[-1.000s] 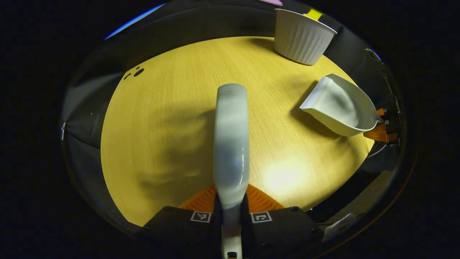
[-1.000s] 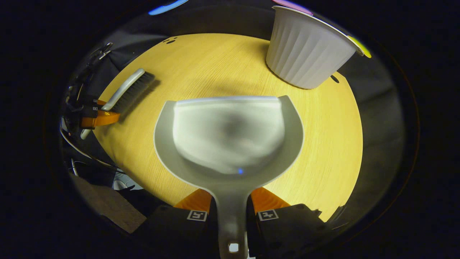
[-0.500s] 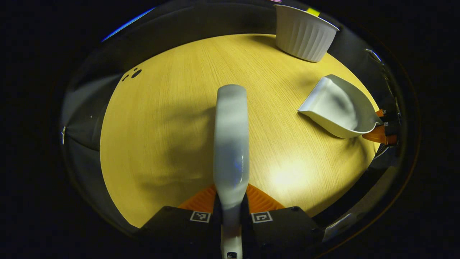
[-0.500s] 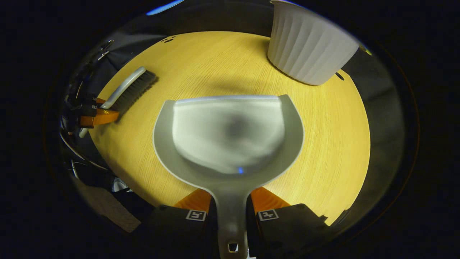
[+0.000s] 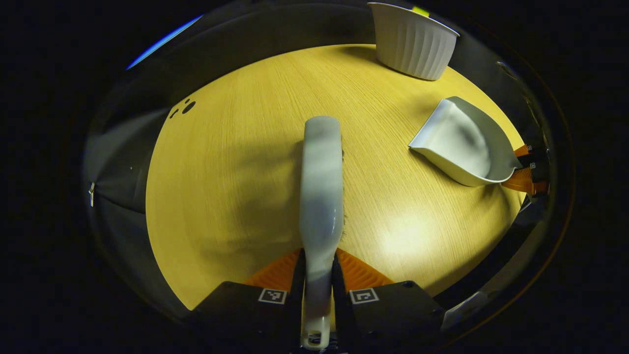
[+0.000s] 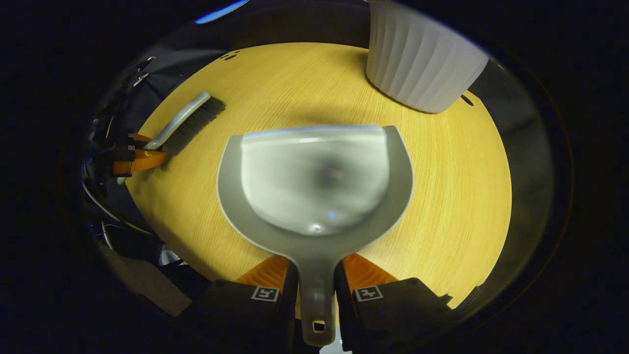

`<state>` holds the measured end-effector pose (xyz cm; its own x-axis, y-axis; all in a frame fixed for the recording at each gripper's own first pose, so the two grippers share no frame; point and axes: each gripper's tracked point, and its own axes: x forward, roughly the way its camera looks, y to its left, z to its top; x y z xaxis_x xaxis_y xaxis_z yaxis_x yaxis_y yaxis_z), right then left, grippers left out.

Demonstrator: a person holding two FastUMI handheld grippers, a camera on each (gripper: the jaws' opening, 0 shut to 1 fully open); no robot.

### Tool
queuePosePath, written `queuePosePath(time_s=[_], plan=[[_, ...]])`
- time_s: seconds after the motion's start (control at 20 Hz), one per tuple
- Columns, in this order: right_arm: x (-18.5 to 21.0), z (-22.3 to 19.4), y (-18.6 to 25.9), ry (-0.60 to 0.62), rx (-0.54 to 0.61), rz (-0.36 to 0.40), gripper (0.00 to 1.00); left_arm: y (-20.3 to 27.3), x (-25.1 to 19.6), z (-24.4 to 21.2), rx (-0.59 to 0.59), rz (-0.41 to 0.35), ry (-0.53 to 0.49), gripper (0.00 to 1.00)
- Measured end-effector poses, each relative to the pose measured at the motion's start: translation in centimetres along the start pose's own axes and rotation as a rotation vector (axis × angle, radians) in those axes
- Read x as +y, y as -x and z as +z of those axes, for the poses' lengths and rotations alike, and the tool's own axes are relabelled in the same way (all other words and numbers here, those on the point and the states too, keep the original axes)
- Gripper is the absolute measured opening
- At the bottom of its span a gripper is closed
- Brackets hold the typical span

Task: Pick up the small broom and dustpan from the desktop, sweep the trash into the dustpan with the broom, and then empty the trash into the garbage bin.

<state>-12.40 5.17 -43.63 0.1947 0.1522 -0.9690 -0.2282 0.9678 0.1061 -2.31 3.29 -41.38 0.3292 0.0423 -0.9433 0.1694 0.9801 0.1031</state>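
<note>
A pale broom (image 5: 322, 172) lies along the wooden table (image 5: 231, 162), bristles peeking out on its right side. My left gripper (image 5: 318, 253) straddles its thin handle, fingers slightly apart, open. The grey dustpan (image 6: 314, 177) rests flat on the table (image 6: 452, 187); my right gripper (image 6: 316, 260) stands open around its handle, whose end hole shows between the fingers. The left gripper view has the dustpan (image 5: 462, 142) and right gripper (image 5: 528, 169) at the right. In the right gripper view the broom (image 6: 189, 120) and left gripper (image 6: 135, 152) sit far left.
A white ribbed garbage bin (image 5: 413, 42) stands on the table's far right corner, close beyond the dustpan's lip (image 6: 422, 64). Small dark holes (image 5: 186, 105) mark the table's far left. Cables hang off the table's left edge (image 6: 105, 196).
Both tools have sunk and slid forward out of the fingers: the broom looks smaller and tilted, more of the dustpan's handle end shows. Both grippers have let go.
</note>
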Motion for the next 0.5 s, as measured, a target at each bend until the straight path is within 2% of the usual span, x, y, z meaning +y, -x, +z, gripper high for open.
queuePosePath(time_s=[0.1, 0.15, 0.25, 0.35, 0.4, 0.45, 0.5], plan=[[0.0, -0.2, 1.0, 0.004, 0.007, 0.015, 0.37, 0.6, -0.2, -0.1, -0.009, 0.002, 0.001, 0.32], [0.1, -0.2, 1.6, 0.007, 0.006, 0.022, 0.41, 1.0, -0.3, -0.2, -0.017, -0.002, 0.003, 0.32], [0.1, -0.1, 4.4, 0.013, -0.026, 0.038, 0.40, 3.5, -0.6, -0.3, -0.060, -0.012, 0.024, 0.32], [0.6, 1.1, 7.2, 0.015, -0.097, 0.058, 0.37, 5.6, -0.5, 0.4, -0.119, -0.003, 0.040, 0.32], [0.9, 1.9, 8.4, 0.020, -0.139, 0.060, 0.36, 6.6, -0.6, 1.1, -0.156, -0.004, 0.050, 0.27], [1.1, 3.3, 9.7, 0.029, -0.206, 0.048, 0.36, 8.5, -0.8, 2.7, -0.234, -0.007, 0.063, 0.37], [1.6, 5.3, 11.5, 0.038, -0.307, 0.036, 0.36, 9.8, -0.7, 4.3, -0.302, -0.001, 0.067, 0.32]])
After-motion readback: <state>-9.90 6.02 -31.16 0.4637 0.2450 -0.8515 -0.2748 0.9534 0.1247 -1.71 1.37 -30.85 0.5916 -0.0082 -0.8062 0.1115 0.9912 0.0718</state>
